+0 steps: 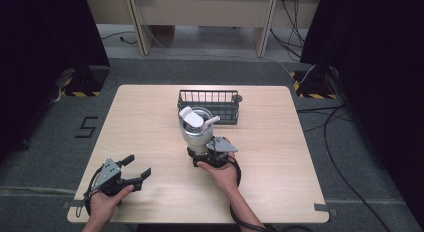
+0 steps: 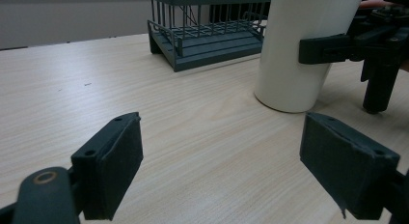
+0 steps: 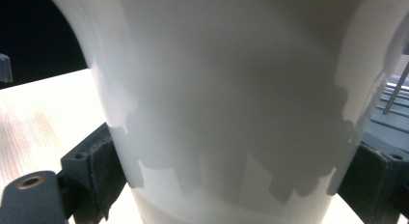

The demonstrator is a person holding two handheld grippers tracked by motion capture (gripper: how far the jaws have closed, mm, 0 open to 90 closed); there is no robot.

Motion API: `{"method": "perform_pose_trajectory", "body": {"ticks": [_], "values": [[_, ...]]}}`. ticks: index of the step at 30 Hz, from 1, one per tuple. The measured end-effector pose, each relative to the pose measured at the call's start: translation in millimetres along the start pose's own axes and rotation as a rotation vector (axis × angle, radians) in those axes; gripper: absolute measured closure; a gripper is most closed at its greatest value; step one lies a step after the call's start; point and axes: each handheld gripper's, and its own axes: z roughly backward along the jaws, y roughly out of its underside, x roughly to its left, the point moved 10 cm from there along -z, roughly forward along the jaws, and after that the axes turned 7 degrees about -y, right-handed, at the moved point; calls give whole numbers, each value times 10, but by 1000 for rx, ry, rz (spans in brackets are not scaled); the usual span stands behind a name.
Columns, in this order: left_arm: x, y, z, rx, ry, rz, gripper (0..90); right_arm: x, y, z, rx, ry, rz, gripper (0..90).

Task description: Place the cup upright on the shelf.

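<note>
Left gripper (image 1: 139, 168): I am seeing it lying low at the near left of the table, held in the person's left hand (image 1: 106, 202); its jaws are spread wide with bare wood between them, gripping nothing; it is pointing toward the cup and sitting well apart from it.

Right gripper (image 1: 206, 151): I am seeing it at the middle of the table, held from behind by the person's right hand (image 1: 222, 173); in the right gripper view its two pads (image 3: 99, 163) are pressing the cup's wall on both sides, so it is clenched on the cup.

Table (image 1: 150, 127): I am looking at a pale wood top with rounded corners; it is standing on grey carpet (image 1: 45, 142), with black curtains (image 1: 40, 37) hanging at both sides and cables (image 1: 345, 137) trailing over the floor at the right.

Cup (image 1: 196, 129): I am seeing a white cup standing upright on the table just in front of the basket; in the left gripper view it is resting on its base with a black jaw clamped on its side; white objects (image 1: 192, 118) are sitting in its mouth, and I cannot tell what they are.

Basket (image 1: 209, 98): I am seeing a dark wire basket sitting at the far middle of the table, just behind the cup; its slatted floor is showing bare in the left gripper view.
</note>
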Motion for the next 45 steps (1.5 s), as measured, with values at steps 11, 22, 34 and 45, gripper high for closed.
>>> {"method": "perform_pose_trajectory", "body": {"ticks": [11, 22, 34, 45], "values": [[-4, 0, -3, 1, 0, -1, 146, -47, -114, 16, -3, 0, -4, 111], [-3, -7, 1, -4, 1, 3, 146, -108, -185, 4, -5, 0, -39, 112], [2, -4, -1, -1, 0, 3, 146, -213, -271, 8, -5, 18, -51, 112], [0, -5, -4, -1, 1, 2, 146, -312, -349, 8, -3, 34, -55, 112]]}}
